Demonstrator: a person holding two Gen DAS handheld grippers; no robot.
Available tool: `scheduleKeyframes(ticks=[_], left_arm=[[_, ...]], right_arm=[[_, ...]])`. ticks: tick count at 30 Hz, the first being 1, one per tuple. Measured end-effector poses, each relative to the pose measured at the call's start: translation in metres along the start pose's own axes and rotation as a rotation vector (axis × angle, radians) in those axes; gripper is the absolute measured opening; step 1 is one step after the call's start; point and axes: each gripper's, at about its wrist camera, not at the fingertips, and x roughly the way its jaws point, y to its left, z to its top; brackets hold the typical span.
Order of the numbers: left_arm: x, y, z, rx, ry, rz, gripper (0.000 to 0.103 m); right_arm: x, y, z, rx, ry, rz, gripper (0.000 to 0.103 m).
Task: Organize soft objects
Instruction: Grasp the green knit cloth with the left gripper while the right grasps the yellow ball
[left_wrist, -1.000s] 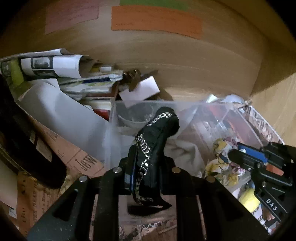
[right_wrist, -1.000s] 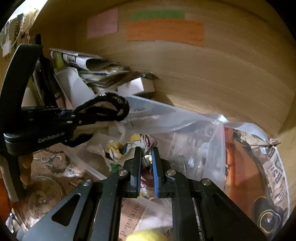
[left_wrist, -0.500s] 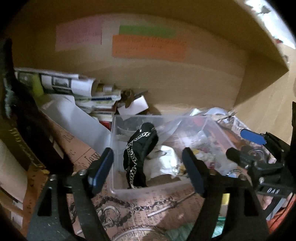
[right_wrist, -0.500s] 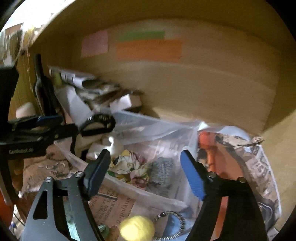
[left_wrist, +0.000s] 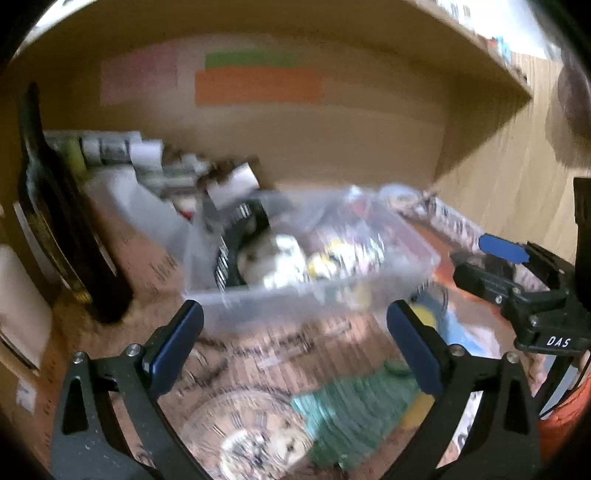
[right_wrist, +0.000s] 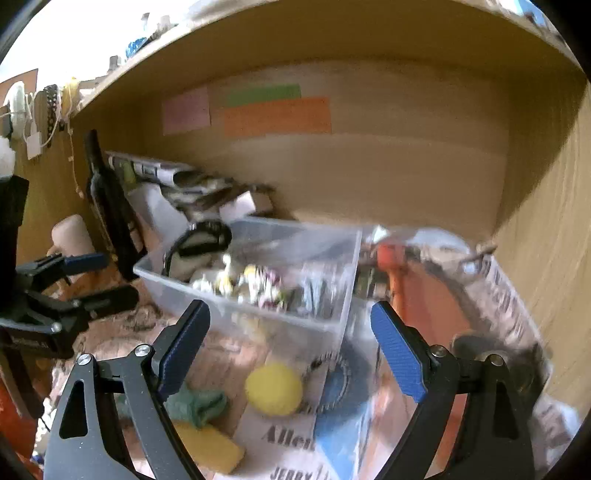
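Left hand-held gripper (left_wrist: 294, 345) and right hand-held gripper (right_wrist: 290, 349): both wide apart, empty, before the bin (right_wrist: 258, 325); yellow ball (right_wrist: 273, 388) lies outside.

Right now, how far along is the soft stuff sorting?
Partly done. The clear plastic bin already holds a black chain-trimmed pouch and a floral cloth. Nothing is in hand: the left gripper and the right gripper are both open. Left outside the bin: a yellow fuzzy ball, a green knitted cloth and a yellow sponge.

dark bottle (right_wrist: 107, 206), orange note (right_wrist: 277, 116), rolled newspapers (left_wrist: 110, 149)
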Motion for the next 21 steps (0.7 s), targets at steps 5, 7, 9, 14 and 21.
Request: scheduleKeyframes(ticks=[5, 7, 9, 14, 21], left_arm=[[0.020, -0.002, -0.027, -0.003, 0.116, -0.011, 0.101], [0.024, -0.002, -0.039, -0.013, 0.153, -0.026, 0.101], [0.026, -0.002, -0.048, -0.014, 0.175, -0.039, 0.101], [0.034, -0.006, -0.066, -0.015, 0.211, -0.037, 0.095], [0.037, -0.010, -0.069, -0.023, 0.219, -0.064, 0.056]], right_arm=[[0.011, 0.000, -0.024, 0.021, 0.080, 0.010, 0.088], [0.014, 0.002, -0.034, 0.025, 0.107, 0.012, 0.088], [0.017, 0.003, -0.040, 0.030, 0.127, 0.021, 0.088], [0.025, 0.006, -0.046, 0.038, 0.165, 0.044, 0.084], [0.042, 0.008, -0.048, 0.035, 0.232, 0.071, 0.055]])
